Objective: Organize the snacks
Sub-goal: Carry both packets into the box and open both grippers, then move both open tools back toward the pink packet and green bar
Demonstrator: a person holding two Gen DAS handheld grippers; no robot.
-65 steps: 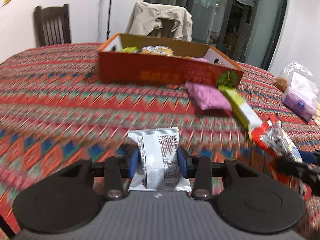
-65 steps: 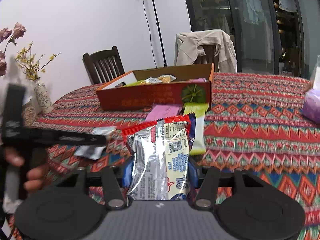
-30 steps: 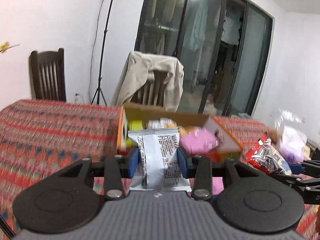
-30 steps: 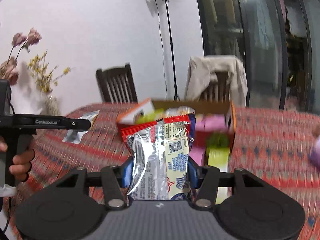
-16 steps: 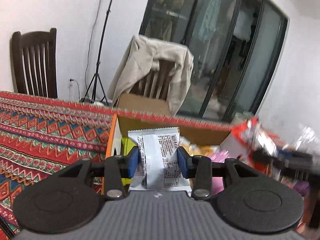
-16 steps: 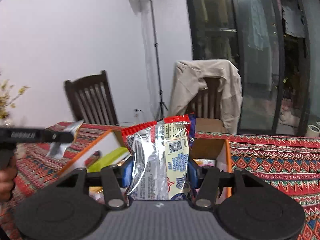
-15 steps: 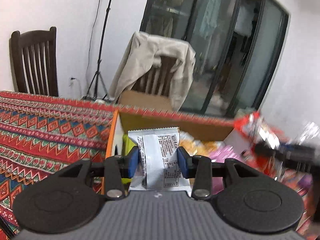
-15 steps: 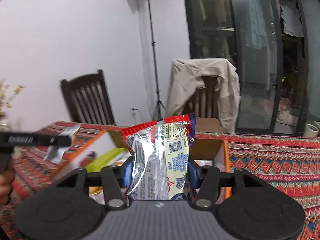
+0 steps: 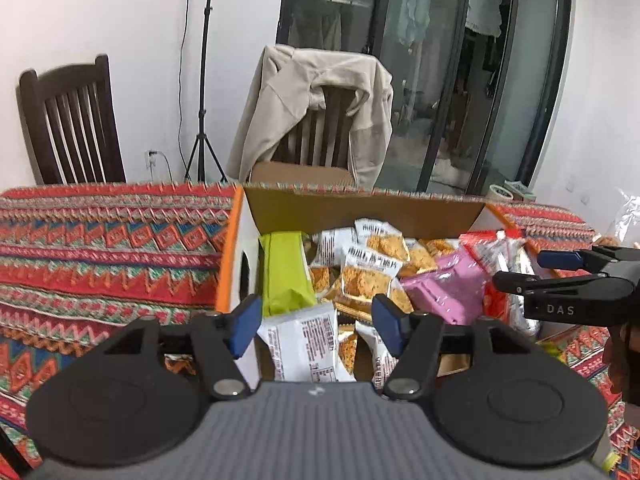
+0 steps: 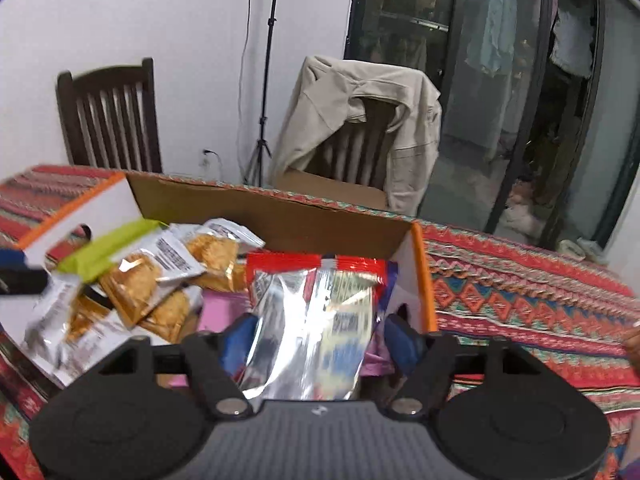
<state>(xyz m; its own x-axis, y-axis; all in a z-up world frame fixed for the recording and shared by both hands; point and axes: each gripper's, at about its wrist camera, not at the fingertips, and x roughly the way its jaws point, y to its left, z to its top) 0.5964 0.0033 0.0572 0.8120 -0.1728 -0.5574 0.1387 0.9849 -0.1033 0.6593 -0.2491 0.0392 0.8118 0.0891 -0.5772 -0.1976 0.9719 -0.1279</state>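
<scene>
An orange cardboard box (image 9: 230, 248) on the patterned tablecloth holds several snack packets. My left gripper (image 9: 316, 322) is open above the box's near left part; the white packet (image 9: 304, 344) lies loose below it, clear of both pads. My right gripper (image 10: 320, 338) is open over the box's (image 10: 422, 276) right end; the silver and red packet (image 10: 316, 312) lies loose between its spread fingers. In the box are a green packet (image 9: 284, 276), a pink packet (image 9: 448, 288) and several yellow cracker packets (image 9: 372, 272). The right gripper (image 9: 532, 270) also shows at the right of the left wrist view.
The table carries a red patterned cloth (image 9: 100, 248). Behind it stand a dark wooden chair (image 9: 68, 128), a chair draped with a beige jacket (image 9: 320, 108) and a light stand (image 9: 204, 80). A clear bag (image 9: 628, 216) lies at the far right.
Both grippers have moved forward over the box and opened. The white packet and the silver and red packet have left the jaws and dropped toward the box.
</scene>
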